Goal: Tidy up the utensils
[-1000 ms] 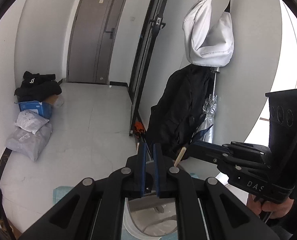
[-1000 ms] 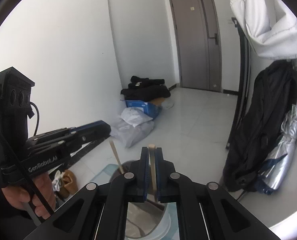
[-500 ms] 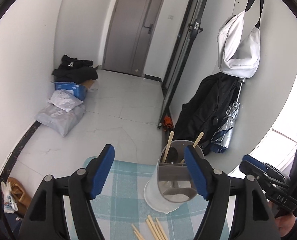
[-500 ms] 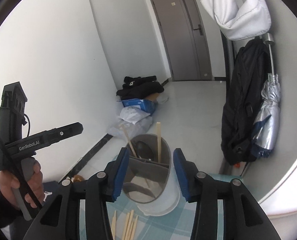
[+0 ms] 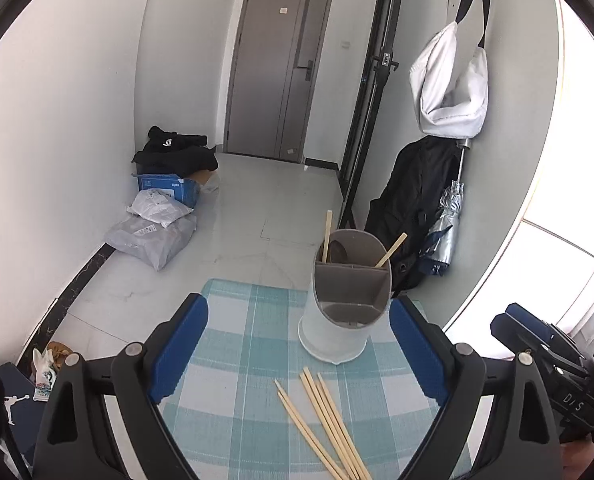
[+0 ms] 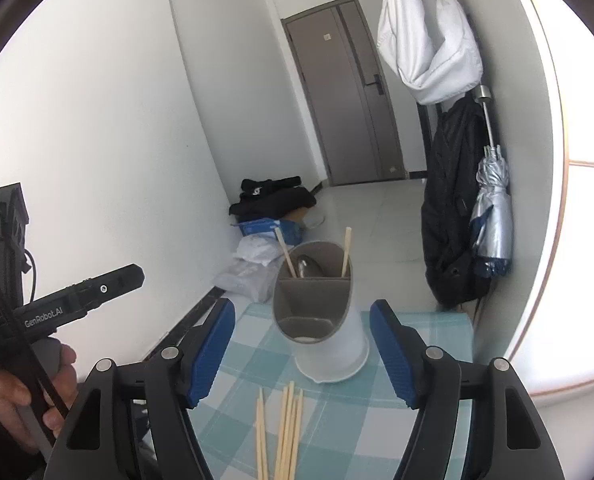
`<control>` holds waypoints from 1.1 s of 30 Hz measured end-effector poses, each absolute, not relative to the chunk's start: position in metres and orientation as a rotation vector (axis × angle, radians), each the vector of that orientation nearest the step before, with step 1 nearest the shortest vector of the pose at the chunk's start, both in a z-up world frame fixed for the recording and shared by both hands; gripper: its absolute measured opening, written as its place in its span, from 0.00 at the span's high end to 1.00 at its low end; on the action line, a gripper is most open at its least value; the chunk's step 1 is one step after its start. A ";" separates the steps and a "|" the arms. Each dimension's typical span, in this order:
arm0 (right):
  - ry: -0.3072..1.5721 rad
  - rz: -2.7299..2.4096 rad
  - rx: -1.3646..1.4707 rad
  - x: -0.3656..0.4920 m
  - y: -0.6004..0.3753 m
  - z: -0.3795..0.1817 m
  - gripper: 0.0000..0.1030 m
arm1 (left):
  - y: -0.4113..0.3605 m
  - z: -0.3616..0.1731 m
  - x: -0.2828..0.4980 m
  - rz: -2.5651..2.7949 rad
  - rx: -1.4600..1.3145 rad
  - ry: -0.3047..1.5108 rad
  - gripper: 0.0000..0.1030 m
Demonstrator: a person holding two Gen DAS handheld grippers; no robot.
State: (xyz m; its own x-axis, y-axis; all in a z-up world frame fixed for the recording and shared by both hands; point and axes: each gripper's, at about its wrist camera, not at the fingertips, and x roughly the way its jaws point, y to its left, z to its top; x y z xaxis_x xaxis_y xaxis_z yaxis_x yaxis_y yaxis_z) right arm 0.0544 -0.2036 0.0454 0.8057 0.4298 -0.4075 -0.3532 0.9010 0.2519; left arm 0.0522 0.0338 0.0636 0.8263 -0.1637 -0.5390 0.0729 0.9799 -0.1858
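Left wrist view: the left gripper (image 5: 299, 344) stands wide, its jaws having just been opening, nothing between the pads. Beyond it the holder (image 5: 345, 300) stands upright on the checked cloth (image 5: 233, 360), toward the cloth's far right. Loose chopsticks (image 5: 325, 416) lie flat on the cloth just near of the holder, their long axes fanning from near right to far left. Only this view shows the shoes (image 5: 51, 364) on the floor at left and the right gripper's body, marked "DAS", at the right edge.

Right wrist view: the right gripper (image 6: 303, 352) is likewise wide and has just been opening, with nothing between its pads. Here the loose chopsticks (image 6: 283, 432) run almost straight near to far. Two chopsticks (image 6: 347, 252) stand in the holder (image 6: 317, 308), tips up, one leaning left. Only this view shows a hand (image 6: 25, 392) gripping the left gripper's handle, lettered "GenRobot.AI".
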 end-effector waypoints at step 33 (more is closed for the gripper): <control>0.863 0.287 0.035 0.062 -0.184 -0.072 0.17 | 0.056 -0.023 0.039 -0.066 -0.238 0.728 0.01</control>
